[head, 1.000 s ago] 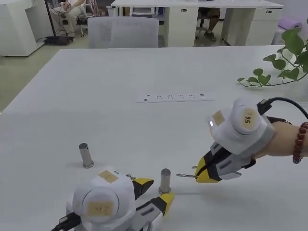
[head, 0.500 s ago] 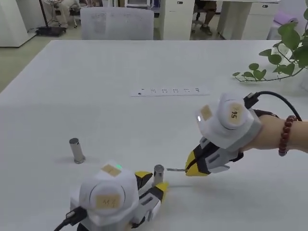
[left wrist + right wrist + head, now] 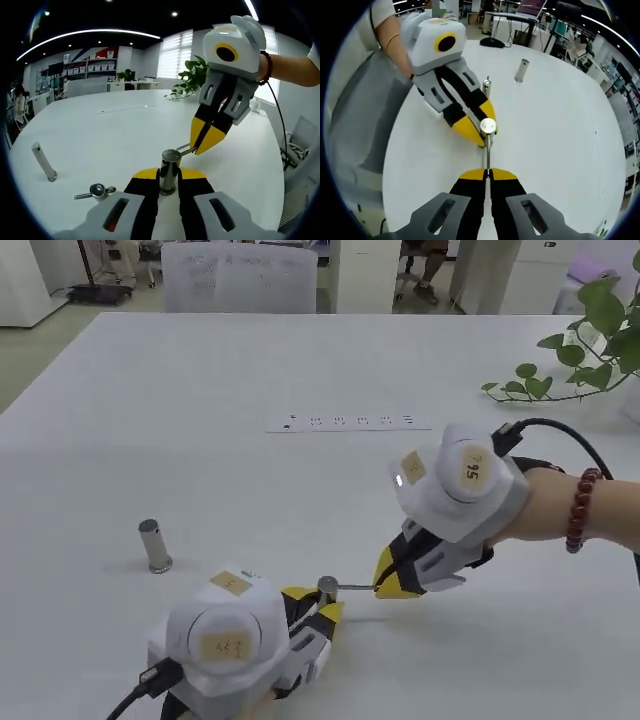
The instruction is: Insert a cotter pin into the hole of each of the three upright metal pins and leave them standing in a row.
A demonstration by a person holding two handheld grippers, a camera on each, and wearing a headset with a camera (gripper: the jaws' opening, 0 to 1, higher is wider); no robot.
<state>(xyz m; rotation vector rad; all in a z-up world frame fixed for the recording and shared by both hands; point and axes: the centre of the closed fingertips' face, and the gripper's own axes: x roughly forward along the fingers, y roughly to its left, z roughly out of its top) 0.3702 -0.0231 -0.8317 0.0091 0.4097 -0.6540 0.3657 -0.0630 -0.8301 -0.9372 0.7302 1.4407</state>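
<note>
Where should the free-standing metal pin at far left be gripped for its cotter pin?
Low on the shaft, coming in level from the person's side, I'd judge. The free pin stands upright on a small flared base, and the left gripper clamps the near pin that way, leaving its top clear for the cotter pin held by the right gripper.

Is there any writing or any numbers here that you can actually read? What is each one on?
"56": on the tan sticker atop the right tool, as best it reads.
Second tan sticker, atop the left tool: digits, too blurred to read.
White strip lying on the table: marks too small to read.
</note>
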